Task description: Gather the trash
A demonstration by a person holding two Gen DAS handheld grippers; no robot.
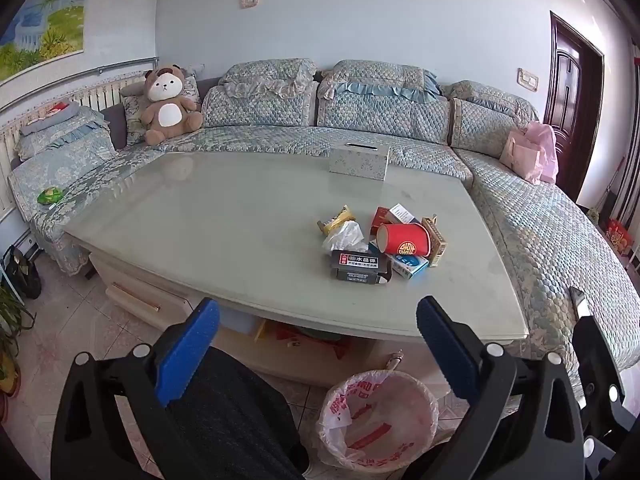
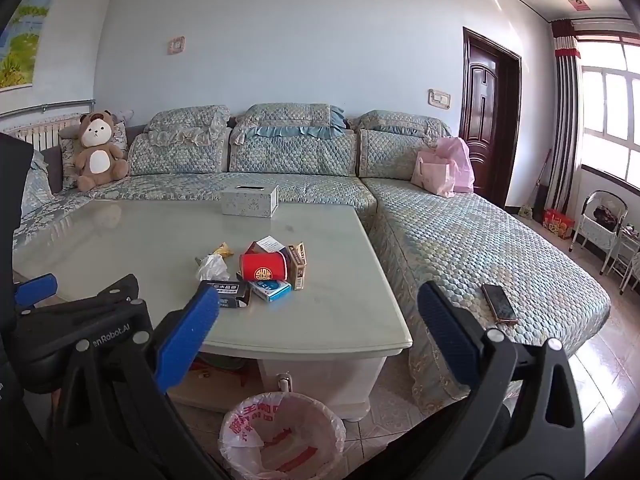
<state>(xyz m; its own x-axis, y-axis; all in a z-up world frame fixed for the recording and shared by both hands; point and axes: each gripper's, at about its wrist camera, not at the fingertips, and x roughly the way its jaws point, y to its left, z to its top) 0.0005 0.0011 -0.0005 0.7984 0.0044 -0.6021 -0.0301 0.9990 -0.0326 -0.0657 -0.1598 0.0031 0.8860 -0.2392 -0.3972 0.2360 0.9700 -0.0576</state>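
A: From the left wrist view, our left gripper (image 1: 318, 344) hangs short of the near edge of the coffee table (image 1: 224, 232), jaws spread wide with nothing between them. The trash sits in one cluster toward the table's near right corner: a red paper cup (image 1: 404, 239) on its side, a black box (image 1: 361, 267) nearest us, a crumpled tissue (image 1: 345, 236), a yellow wrapper (image 1: 336, 219) and a blue-and-white box (image 1: 410, 265). The lined bin (image 1: 378, 420) waits on the floor below the near edge.

B: From the right wrist view, our right gripper (image 2: 318, 340) is equally wide and empty, also back from the near edge. The cup (image 2: 264, 266) lies across the pile, touching the boxes around it.

A: So we'd start with the outermost piece, I think, probably the black box (image 2: 228, 294), gripping across its narrow sides.

B: Agreed; and we should lift straight up so the cup doesn't roll, then drop directly over the bin (image 2: 282, 436).
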